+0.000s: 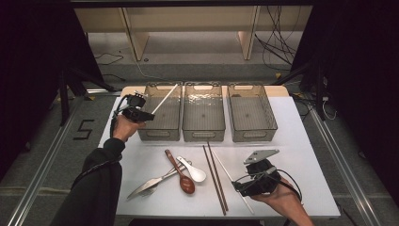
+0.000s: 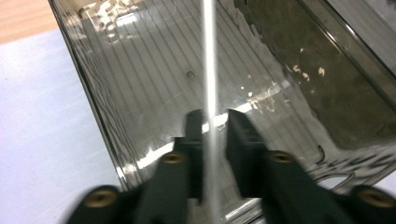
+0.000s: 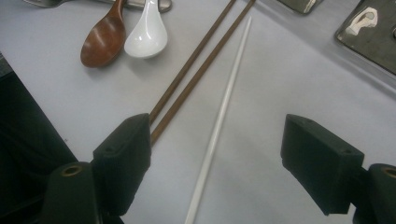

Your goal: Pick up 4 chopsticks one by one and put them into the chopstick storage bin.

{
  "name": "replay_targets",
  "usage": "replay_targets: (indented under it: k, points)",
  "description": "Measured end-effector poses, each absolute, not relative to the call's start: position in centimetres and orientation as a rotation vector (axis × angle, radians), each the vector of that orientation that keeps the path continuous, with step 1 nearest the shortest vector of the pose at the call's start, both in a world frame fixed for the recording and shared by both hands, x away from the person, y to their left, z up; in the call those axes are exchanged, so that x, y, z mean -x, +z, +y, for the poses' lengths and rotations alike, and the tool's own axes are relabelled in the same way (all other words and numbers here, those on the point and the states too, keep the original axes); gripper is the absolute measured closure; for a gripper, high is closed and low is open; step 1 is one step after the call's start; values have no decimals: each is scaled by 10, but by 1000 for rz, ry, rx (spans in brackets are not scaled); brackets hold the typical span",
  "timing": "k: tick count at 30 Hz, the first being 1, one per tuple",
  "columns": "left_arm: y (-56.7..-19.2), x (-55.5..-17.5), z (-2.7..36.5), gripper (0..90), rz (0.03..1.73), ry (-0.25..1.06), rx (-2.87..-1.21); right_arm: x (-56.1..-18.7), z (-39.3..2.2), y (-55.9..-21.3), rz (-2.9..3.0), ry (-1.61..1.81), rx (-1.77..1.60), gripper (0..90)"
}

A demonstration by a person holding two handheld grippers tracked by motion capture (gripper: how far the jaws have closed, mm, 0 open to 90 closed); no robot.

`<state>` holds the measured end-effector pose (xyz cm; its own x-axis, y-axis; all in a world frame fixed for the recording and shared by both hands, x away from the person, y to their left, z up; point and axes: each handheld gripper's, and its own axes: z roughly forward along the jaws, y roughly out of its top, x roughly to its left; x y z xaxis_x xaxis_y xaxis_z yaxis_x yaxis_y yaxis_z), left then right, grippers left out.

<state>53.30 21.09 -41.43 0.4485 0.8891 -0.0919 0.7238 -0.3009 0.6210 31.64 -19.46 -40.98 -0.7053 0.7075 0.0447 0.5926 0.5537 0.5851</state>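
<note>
One white chopstick (image 2: 209,84) sits between the left gripper (image 1: 141,111) jaws, which stand slightly apart with a sliver of gap either side, so no firm clamp; its long axis runs straight ahead of the jaws, up and over the leftmost bin (image 1: 162,113); second white chopstick (image 3: 219,126) lies on the table between the wide-open right gripper (image 3: 219,163) jaws, pointing away, brown pair (image 3: 194,70) just beside.

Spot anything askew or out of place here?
One white chopstick sits between the left tool's jaws, slanting over the left bin; its mate lies on the table by the brown pair.
</note>
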Motion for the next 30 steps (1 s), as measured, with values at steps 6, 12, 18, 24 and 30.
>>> replay_targets:
  k: [6, 12, 18, 24, 30]
  points:
    - [-407, -525, 207, 564, 1320, 360, -2092, -316, -195, -410, 2591, 863, -1101, 255]
    - [-399, -511, 207, 400, 1278, 309, -2067, -317, -195, -410, 2596, 853, -1104, 255]
    - [-387, -484, 208, 292, 1150, 245, -2038, -318, -195, -413, 2612, 804, -1116, 254]
    - [-379, -460, 208, 234, 1051, 232, -2015, -319, -193, -416, 2629, 754, -1130, 252]
    - [-373, -443, 205, 211, 1021, 256, -2001, -321, -187, -421, 2659, 667, -1110, 269]
